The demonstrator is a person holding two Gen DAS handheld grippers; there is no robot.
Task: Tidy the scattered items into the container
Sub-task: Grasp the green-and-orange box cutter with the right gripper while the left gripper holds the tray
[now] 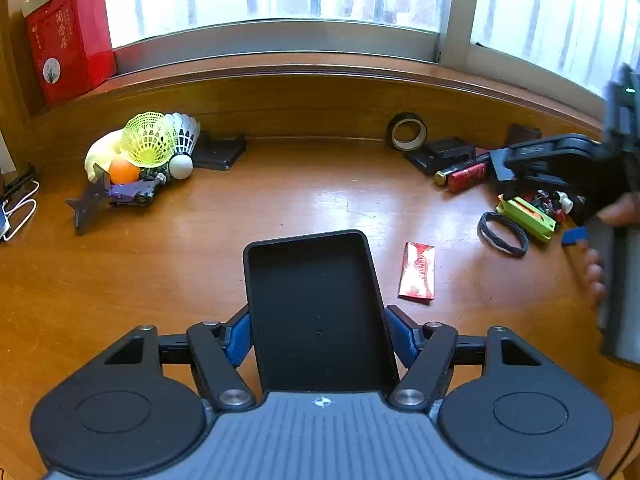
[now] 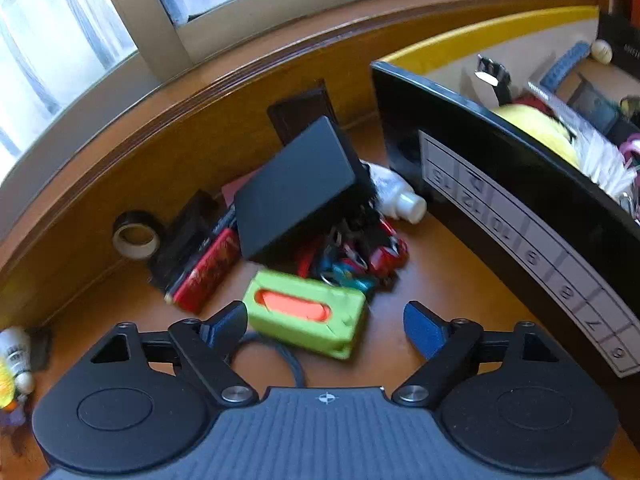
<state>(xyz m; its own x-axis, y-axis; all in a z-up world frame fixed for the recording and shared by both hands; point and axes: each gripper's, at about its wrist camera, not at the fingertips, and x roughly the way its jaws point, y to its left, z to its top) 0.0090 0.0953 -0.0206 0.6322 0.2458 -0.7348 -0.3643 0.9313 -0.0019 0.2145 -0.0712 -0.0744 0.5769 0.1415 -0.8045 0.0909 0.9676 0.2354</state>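
— Holding that black tray (image 1: pixel 316 300) with your left gripper (image 1: pixel 320 338) looks secure for now: both blue pads press its long sides, one on each. But it is gripped near one end only, and most of it sticks out ahead over the desk (image 1: pixel 200 264). Swing quickly and I'd expect it to pivot or slip.

— And my right gripper (image 2: pixel 326 328)?

— Its jaws stand wide with nothing between them, above the green box (image 2: pixel 306 318) with the orange insert. The left fingertip (image 2: pixel 226 322) sits right at the box's end, the right one well clear. Come down like that and you may land on the box's edge and shove it into the keys and red toy cars (image 2: pixel 360 258) behind it.

— Anything else close by?

— A black cord loop (image 2: pixel 276 360) lies just under your fingers, partly beneath the box; you could pinch it along with the box. A black slab (image 2: pixel 296 192) leans over the pile behind and might topple if nudged.

— Where does everything go?

— Into the big black bin (image 2: pixel 520 216) on your right, already holding several things. Its near wall is tall, so lift high or the box will clip the rim.
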